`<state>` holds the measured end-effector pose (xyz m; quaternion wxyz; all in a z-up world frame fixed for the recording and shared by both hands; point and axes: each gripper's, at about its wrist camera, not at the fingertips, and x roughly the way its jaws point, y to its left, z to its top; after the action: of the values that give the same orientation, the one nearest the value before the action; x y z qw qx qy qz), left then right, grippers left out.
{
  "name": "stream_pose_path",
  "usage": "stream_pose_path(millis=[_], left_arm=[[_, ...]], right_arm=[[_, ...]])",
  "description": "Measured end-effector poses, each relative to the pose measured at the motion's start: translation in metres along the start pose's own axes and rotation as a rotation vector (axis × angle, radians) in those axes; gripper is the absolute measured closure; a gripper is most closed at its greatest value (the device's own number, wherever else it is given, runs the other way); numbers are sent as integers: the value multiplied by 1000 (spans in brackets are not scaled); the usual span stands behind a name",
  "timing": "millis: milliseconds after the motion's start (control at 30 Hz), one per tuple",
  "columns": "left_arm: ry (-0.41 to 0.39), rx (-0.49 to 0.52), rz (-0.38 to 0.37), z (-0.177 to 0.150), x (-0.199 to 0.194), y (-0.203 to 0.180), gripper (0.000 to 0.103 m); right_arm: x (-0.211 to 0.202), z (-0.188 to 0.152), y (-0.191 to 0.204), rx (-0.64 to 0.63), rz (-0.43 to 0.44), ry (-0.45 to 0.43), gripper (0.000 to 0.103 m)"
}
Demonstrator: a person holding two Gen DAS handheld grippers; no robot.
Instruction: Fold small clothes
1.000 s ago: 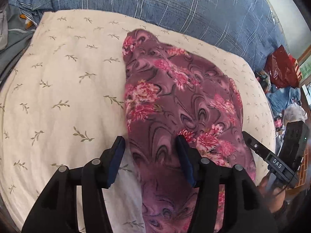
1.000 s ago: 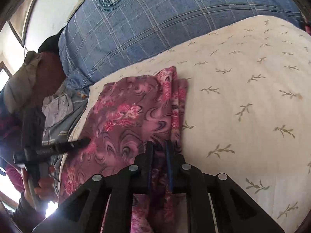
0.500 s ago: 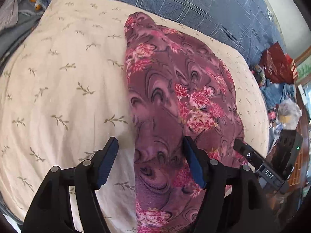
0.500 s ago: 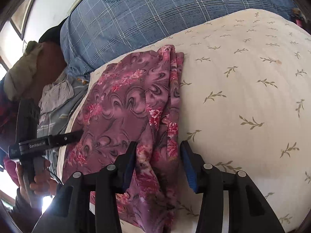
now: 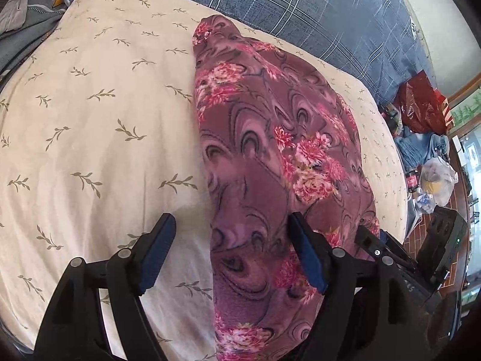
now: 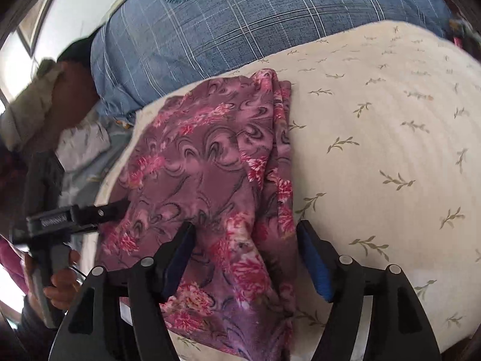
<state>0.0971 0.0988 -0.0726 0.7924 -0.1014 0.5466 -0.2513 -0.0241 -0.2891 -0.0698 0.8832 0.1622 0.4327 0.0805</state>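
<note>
A purple garment with pink flowers (image 5: 270,156) lies folded lengthwise on a cream leaf-print cushion (image 5: 90,120). My left gripper (image 5: 231,231) is open, its jaws astride the garment's near left edge, holding nothing. In the right wrist view the same garment (image 6: 216,174) lies on the cushion (image 6: 375,150), with layered folds along its right edge. My right gripper (image 6: 245,231) is open over the garment's near end, empty. The left gripper (image 6: 78,213) shows at the garment's left side, and the right gripper (image 5: 375,243) shows at its right side.
A blue plaid pillow (image 5: 300,6) lies behind the cushion; it also shows in the right wrist view (image 6: 240,24). Grey clothes (image 5: 27,18) sit at the far left. A red bag (image 5: 421,105), jeans and plastic bags lie on the floor to the right.
My right gripper was shut on the garment's edge, then opened and let it go. Both grippers have drawn back toward the near end. The left gripper stayed open.
</note>
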Motion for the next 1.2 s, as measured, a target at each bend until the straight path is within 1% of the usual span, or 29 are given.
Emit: stream_pose_path(millis=[33, 67, 133, 167, 200, 233, 300, 333, 367, 400, 433, 500, 533, 567, 633, 700, 733, 767, 800, 867, 900, 933, 1033, 1200], left_arm=[[12, -16, -10, 0, -2, 2, 26], [23, -31, -24, -1, -3, 3, 26], [48, -46, -76, -7, -7, 3, 26], [57, -38, -91, -11, -7, 1, 26], [63, -21, -80, -15, -4, -2, 26], [61, -2, -59, -19, -1, -4, 26], [37, 42, -24, -24, 0, -10, 25], [32, 71, 3, -25, 0, -15, 25], [32, 90, 21, -26, 1, -19, 25], [32, 101, 32, -26, 1, -21, 25], [31, 105, 34, -26, 0, -21, 25], [38, 87, 21, -24, -2, -17, 25], [42, 73, 15, -23, -4, -15, 25], [44, 60, 13, -21, -6, -12, 25], [19, 39, 35, -19, -16, -8, 25], [-22, 42, 68, -16, -27, -7, 25], [-46, 47, 90, -14, -33, -7, 25], [-67, 49, 115, -13, -37, -7, 25], [-80, 50, 133, -11, -39, -7, 25], [-92, 58, 162, -8, -40, -7, 25], [-92, 60, 169, -8, -40, -7, 25], [-90, 64, 174, -7, -37, -8, 25], [-81, 77, 186, -7, -33, -13, 25], [-72, 96, 199, 0, -27, -20, 25]], right_arm=[[-2, 1, 4, -20, -6, 0, 63], [-8, 4, 7, -40, -8, -6, 75], [-24, 11, 12, -83, -15, -45, 84], [-31, 13, 12, -88, -19, -69, 89], [-36, 16, 10, -81, -30, -83, 89], [-36, 18, 5, -67, -49, -82, 93], [-24, 17, -8, -26, -100, -44, 96], [-10, 14, -20, 7, -173, 18, 99], [1, 10, -28, 31, -202, 72, 100], [-3, 7, -33, 61, -171, 20, 103], [-6, 6, -35, 80, -154, 9, 103], [-8, 6, -37, 101, -137, 20, 103], [-10, 5, -39, 107, -133, 14, 98], [-11, 5, -40, 115, -133, 10, 98], [-15, 4, -45, 134, -127, 10, 98], [-16, 5, -45, 155, -127, 4, 96], [-17, 6, -46, 155, -133, 1, 93], [-18, 8, -44, 147, -142, -6, 86], [-19, 11, -41, 137, -147, -15, 81], [-25, 16, -37, 125, -156, -38, 68], [-29, 17, -38, 125, -151, -50, 66], [-32, 18, -38, 125, -143, -64, 64], [-35, 24, -35, 127, -121, -94, 64], [-28, 37, -30, 121, -93, -90, 62]])
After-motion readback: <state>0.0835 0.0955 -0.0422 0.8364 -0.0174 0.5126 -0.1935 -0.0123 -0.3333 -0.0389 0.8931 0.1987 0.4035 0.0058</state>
